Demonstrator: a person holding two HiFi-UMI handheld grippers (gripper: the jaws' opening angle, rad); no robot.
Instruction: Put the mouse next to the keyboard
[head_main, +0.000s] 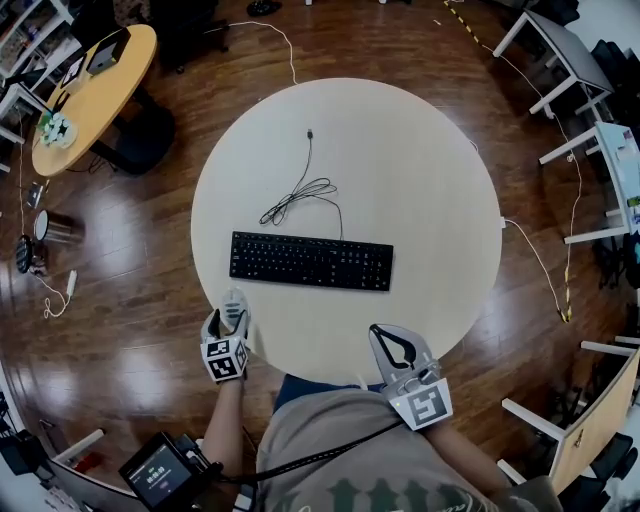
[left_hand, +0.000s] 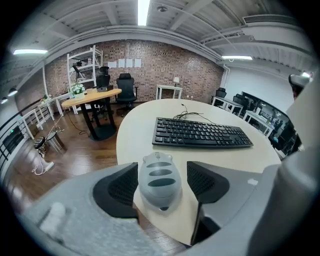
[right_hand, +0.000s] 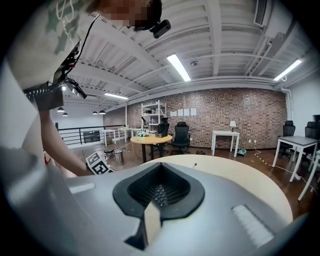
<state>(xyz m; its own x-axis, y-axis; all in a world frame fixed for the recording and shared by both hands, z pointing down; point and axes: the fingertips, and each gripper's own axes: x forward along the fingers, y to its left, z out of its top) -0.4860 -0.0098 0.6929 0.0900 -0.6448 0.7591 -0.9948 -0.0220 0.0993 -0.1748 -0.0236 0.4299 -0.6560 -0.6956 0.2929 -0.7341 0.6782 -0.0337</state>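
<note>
A grey mouse (head_main: 235, 302) (left_hand: 159, 176) rests on the round cream table (head_main: 420, 190) at its near left edge. My left gripper (head_main: 228, 322) (left_hand: 162, 168) is open, with its black pads on either side of the mouse and a gap showing at the right pad. The black keyboard (head_main: 311, 261) (left_hand: 202, 134) lies a short way beyond the mouse, at the table's middle. My right gripper (head_main: 392, 346) (right_hand: 159, 189) hangs over the near right edge, shut with nothing in it; a bit of the keyboard (right_hand: 159, 196) shows through the hollow of its pads.
A loose black cable (head_main: 300, 193) lies coiled behind the keyboard. An orange round table (head_main: 95, 85) stands on the wood floor at far left. White desks (head_main: 560, 50) stand at the right. A small screen device (head_main: 160, 470) hangs by the person's left arm.
</note>
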